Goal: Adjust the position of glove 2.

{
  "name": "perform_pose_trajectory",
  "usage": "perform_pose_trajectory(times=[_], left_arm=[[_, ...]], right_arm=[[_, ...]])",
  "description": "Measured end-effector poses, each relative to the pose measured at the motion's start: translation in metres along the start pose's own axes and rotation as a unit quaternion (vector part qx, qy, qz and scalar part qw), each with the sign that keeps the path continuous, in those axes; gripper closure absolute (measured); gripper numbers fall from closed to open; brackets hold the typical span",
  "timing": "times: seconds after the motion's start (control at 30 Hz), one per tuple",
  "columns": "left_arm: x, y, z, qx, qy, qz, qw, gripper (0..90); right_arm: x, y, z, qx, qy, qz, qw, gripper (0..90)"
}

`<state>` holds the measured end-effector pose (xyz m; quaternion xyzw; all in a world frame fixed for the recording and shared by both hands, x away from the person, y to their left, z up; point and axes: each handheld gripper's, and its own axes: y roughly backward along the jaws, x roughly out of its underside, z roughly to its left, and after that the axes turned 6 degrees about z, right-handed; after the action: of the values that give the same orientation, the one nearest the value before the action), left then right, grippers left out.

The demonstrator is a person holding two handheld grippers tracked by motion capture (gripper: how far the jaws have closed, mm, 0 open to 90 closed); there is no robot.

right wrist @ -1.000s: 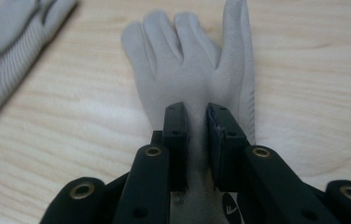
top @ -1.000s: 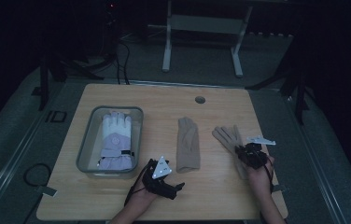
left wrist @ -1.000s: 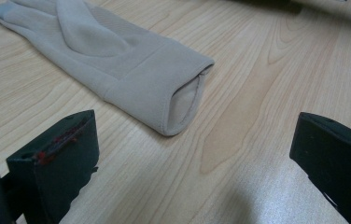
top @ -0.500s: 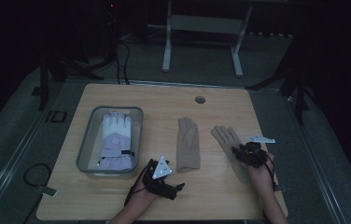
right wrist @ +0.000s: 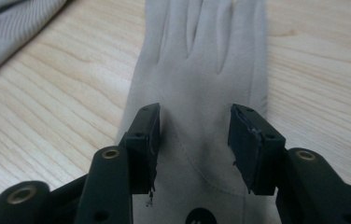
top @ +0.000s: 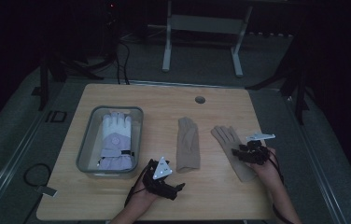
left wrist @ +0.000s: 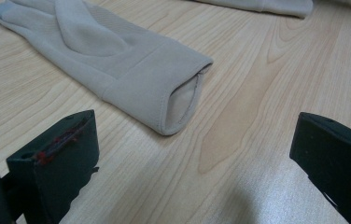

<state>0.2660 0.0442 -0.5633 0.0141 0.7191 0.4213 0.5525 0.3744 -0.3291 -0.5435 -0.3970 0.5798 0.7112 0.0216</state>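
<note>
- A grey bin [top: 86, 148] sits at the left of the worktop [top: 164, 98], and a white-and-lilac glove [top: 115, 142] lies flat inside it.
- The left tool [top: 179, 187] rests low on the worktop just right of the bin's near corner. Its jaws are spread wide with bare wood between them, and they grip nothing.
- In the left gripper view, the open cuff of the middle glove [left wrist: 117, 65] faces those jaws, near but apart from them.
- The middle glove [top: 188, 144] is tan and lies at the centre, fingers away from the person and cuff toward them.
- The right glove [top: 229, 140], also tan, lies flat just beside it, angled, with its fingers toward the far left.
- The right tool [top: 240, 153] sits over the right glove's palm. Its jaws have just been opening and now stand partly spread.
- In the right gripper view, the right glove [right wrist: 201, 56] lies flat between and beneath the jaws, not pinched.
</note>
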Motion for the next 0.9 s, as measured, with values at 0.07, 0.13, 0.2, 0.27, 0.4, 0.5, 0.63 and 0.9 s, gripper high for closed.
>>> perform_pose_trajectory(times=[0.07,0.13,0.2,0.27,0.4,0.5,0.63,0.9], left_arm=[[0.000,0.000,0.000,0.000,0.000,0.000,1.0000,1.3],[0.000,0.000,0.000,0.000,0.001,0.000,1.0000,1.3],[0.000,0.000,0.000,0.000,0.000,0.000,1.0000,1.3],[0.000,0.000,0.000,0.000,0.000,0.000,1.0000,1.3],[0.000,0.001,0.000,0.001,0.002,-0.001,1.0000,1.3],[0.000,0.001,0.001,0.002,0.004,-0.004,1.0000,1.3],[-0.001,0.002,0.000,0.002,0.004,-0.004,1.0000,1.3],[-0.002,0.004,0.001,0.005,0.009,-0.012,0.9999,1.3]], right_arm=[[0.004,-0.003,0.000,0.000,0.012,-0.013,0.9998,56.4],[0.006,-0.002,-0.001,-0.004,0.000,-0.018,0.9998,64.7],[0.006,-0.002,0.000,0.003,-0.012,-0.021,0.9997,73.0],[0.007,-0.003,0.003,0.021,-0.014,-0.026,0.9994,78.0],[0.008,-0.003,0.012,0.049,-0.033,-0.040,0.9975,81.7],[0.003,0.004,0.017,0.071,-0.072,-0.053,0.9935,82.2],[-0.007,0.019,0.024,0.087,-0.116,-0.075,0.9865,82.4],[-0.009,0.027,0.036,0.134,-0.159,-0.078,0.9750,82.3]])
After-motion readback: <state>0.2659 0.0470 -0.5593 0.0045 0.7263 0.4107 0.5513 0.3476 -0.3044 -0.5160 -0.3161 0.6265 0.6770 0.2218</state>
